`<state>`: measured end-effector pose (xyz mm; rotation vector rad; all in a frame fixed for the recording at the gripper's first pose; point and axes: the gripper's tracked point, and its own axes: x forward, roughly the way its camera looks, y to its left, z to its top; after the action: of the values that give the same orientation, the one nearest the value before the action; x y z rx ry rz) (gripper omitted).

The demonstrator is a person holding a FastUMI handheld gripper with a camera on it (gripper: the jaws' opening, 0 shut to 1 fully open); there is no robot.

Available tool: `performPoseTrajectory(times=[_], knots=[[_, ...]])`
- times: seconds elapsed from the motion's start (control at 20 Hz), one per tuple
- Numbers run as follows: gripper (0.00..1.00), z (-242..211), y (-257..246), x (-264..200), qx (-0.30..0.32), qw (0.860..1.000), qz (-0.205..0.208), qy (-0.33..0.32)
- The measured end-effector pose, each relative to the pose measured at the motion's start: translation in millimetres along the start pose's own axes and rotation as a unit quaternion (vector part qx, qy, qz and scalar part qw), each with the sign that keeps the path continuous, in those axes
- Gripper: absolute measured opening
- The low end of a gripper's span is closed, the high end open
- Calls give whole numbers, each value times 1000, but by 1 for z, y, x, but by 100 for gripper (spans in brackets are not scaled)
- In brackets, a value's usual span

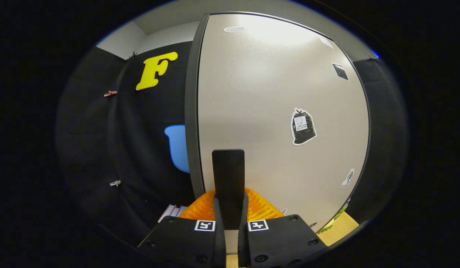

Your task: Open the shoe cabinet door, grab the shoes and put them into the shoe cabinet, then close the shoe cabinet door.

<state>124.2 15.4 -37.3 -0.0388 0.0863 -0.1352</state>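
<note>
The tool [230, 219] is pinching the dark handle [228, 178] of the shoe cabinet door [274, 111], both fingers pressing on it — so a door step is underway, opening or closing I cannot tell. Next, swinging the door steadily without slipping.

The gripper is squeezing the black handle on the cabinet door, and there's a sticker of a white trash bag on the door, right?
Not quite: the trash bag sticker is black. The gripper view shows the gripper squeezing the black handle on the door.
</note>
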Motion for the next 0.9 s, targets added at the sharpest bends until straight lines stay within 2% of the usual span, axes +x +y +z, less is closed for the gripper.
performPoseTrajectory(times=[0.2, 0.45, 0.9], knots=[[17, 3, 0, -17, 6, 1000, 15, -1], [17, 6, -10, -68, 4, 1000, 24, 1], [17, 7, -25, -90, 12, 998, 57, 12]])
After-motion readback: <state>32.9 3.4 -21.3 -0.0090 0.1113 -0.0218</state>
